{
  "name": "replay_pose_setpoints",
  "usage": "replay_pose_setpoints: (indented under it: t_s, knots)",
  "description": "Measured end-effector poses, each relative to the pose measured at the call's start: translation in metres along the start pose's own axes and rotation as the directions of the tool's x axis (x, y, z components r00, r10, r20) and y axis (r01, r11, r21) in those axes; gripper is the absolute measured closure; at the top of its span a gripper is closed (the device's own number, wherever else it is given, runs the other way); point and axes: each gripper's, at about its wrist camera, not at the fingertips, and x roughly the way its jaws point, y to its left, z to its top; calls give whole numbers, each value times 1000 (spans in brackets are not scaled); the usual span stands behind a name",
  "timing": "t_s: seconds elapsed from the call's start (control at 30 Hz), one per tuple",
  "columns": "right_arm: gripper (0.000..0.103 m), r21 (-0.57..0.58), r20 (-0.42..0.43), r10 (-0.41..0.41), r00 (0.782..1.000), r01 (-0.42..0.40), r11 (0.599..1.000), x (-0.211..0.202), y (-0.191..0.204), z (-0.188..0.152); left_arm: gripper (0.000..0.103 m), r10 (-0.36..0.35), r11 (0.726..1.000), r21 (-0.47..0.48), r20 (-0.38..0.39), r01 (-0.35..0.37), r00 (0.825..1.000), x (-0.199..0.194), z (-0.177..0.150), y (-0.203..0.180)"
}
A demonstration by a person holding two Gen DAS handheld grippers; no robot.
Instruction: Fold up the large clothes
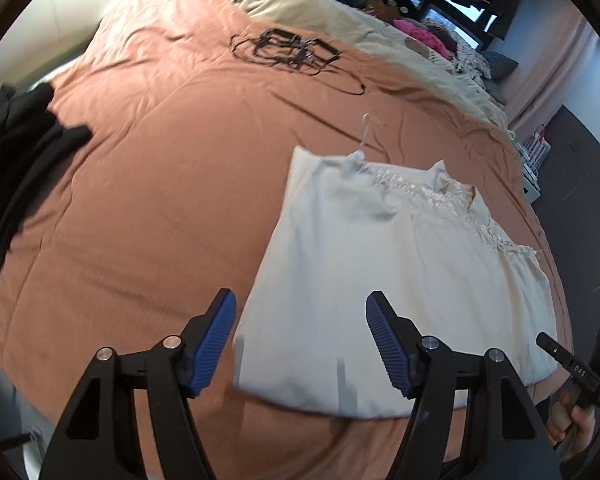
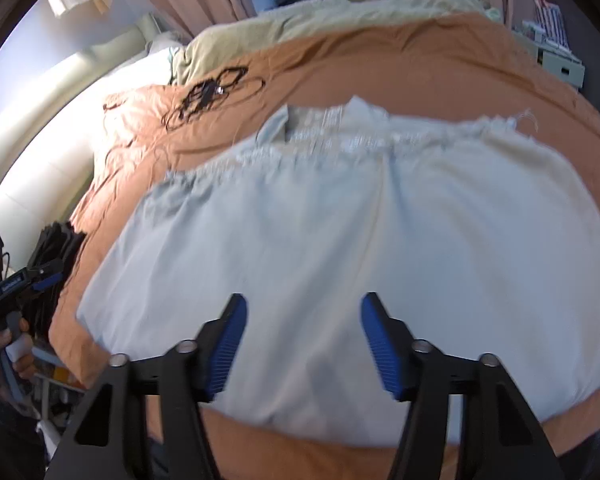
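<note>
white garment (image 1: 380,280) lies spread flat on the bed (image 1: 160,200), on its rust-coloured cover, near the bed's near edge and toward its right side in the left wrist view. its lace-trimmed neckline points toward the far side of the bed, and its hem lies along the near edge. one side looks already turned in over the middle, though blur makes that hard to confirm.

left gripper (image 1: 300,344) hovers above the near left corner of the garment with its blue pads spread wide, holding nothing. right gripper (image 2: 302,344) hangs over the hem's middle, also spread and empty. neither touches the cloth as far as can be seen.

judging by this, the fold is at an early or middle stage, between grasps. the next move likely calls for both grippers to drop to the hem, pinch a corner each, and carry it up toward the neckline while keeping the edge taut.

a tangle of black cable (image 1: 292,52) lies well apart toward the far side, and dark clothing (image 1: 24,136) sits at the left edge.
</note>
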Motion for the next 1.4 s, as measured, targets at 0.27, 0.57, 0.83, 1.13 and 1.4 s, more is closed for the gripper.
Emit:
replay_pose_setpoints:
  t_s: [0.27, 0.57, 0.83, 1.13, 1.4]
  knots:
    - [56, -16, -60, 27, 998, -28, 999, 7, 11, -38, 45, -68, 983, -173, -48, 59, 997, 17, -36, 44]
    - [68, -10, -69, 44, 997, -45, 999, 11, 21, -63, 46, -173, 948, -284, -87, 142, 981, 47, -52, 48]
    - [85, -51, -94, 23, 995, -28, 998, 24, 37, -62, 46, -201, 944, -284, -93, 167, 975, 73, -46, 42]
    - [89, -12, -156, -20, 988, 19, 1000, 64, 31, -41, 55, -197, 921, -350, -50, 168, 979, 78, -44, 43]
    - [89, 23, -164, -81, 983, 86, 996, 103, 24, 14, 71, -212, 895, -406, -18, 187, 977, 80, -49, 47]
